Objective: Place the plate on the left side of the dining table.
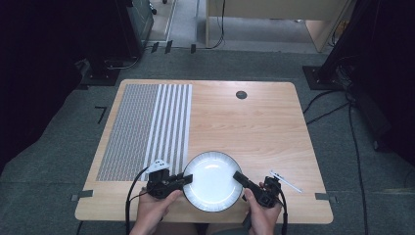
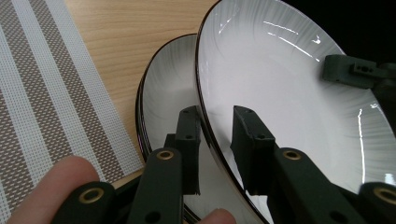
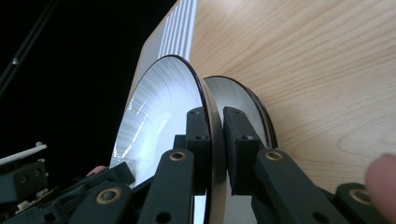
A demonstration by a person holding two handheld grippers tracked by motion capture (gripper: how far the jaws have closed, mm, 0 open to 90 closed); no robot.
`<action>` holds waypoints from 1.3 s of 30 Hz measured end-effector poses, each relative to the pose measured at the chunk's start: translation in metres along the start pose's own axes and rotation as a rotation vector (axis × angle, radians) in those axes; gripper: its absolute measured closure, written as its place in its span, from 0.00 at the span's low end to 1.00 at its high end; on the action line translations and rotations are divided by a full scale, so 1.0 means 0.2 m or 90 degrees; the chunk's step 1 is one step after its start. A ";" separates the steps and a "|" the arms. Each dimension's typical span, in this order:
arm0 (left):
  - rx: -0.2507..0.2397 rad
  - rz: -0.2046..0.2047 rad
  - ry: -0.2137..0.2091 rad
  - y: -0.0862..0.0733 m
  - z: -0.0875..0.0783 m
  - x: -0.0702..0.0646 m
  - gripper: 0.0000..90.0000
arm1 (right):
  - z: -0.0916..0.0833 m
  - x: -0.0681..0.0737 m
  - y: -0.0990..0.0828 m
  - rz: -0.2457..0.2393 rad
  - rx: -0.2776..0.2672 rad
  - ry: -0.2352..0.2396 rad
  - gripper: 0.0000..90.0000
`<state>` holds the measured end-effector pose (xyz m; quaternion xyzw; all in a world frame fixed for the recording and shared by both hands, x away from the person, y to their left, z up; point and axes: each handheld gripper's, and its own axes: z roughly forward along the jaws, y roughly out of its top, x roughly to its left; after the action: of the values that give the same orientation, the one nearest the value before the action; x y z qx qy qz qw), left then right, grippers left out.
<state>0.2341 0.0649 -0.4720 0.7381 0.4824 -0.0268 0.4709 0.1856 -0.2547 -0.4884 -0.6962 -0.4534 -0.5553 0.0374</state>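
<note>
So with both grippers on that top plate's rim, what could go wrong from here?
1. The top plate is held by its thin rim alone, between the left gripper fingers and the right gripper fingers; the glossy surface may slip.
2. It is tilted over the stacked plates beneath, so a drop could chip them.
3. Uneven lifting by the two hands might twist the rim free.
</note>
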 end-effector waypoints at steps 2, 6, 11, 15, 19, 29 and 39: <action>0.004 -0.017 -0.012 0.01 -0.01 0.02 0.83 | 0.00 0.01 0.00 -0.003 -0.002 0.008 0.90; -0.007 -0.026 -0.015 0.03 -0.05 0.03 0.82 | 0.02 0.05 0.01 -0.009 0.004 0.027 0.90; -0.021 -0.051 -0.029 0.07 -0.10 0.07 0.86 | 0.05 0.09 0.03 -0.009 0.006 0.043 0.90; -0.027 -0.062 -0.027 0.09 -0.14 0.09 0.87 | 0.09 0.15 0.04 -0.031 0.008 0.043 0.90; -0.037 -0.077 -0.018 0.12 -0.19 0.13 0.89 | 0.13 0.20 0.05 -0.045 0.015 0.046 0.90; -0.053 -0.094 0.003 0.19 -0.29 0.24 0.90 | 0.29 0.32 0.08 -0.072 0.042 0.039 0.91; -0.065 -0.123 0.019 0.23 -0.37 0.34 0.91 | 0.44 0.42 0.09 -0.072 0.069 0.043 0.91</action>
<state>0.2737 0.1618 -0.4342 0.6634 0.5592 -0.0364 0.4958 0.2612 -0.1671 -0.4461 -0.6476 -0.5197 -0.5541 0.0589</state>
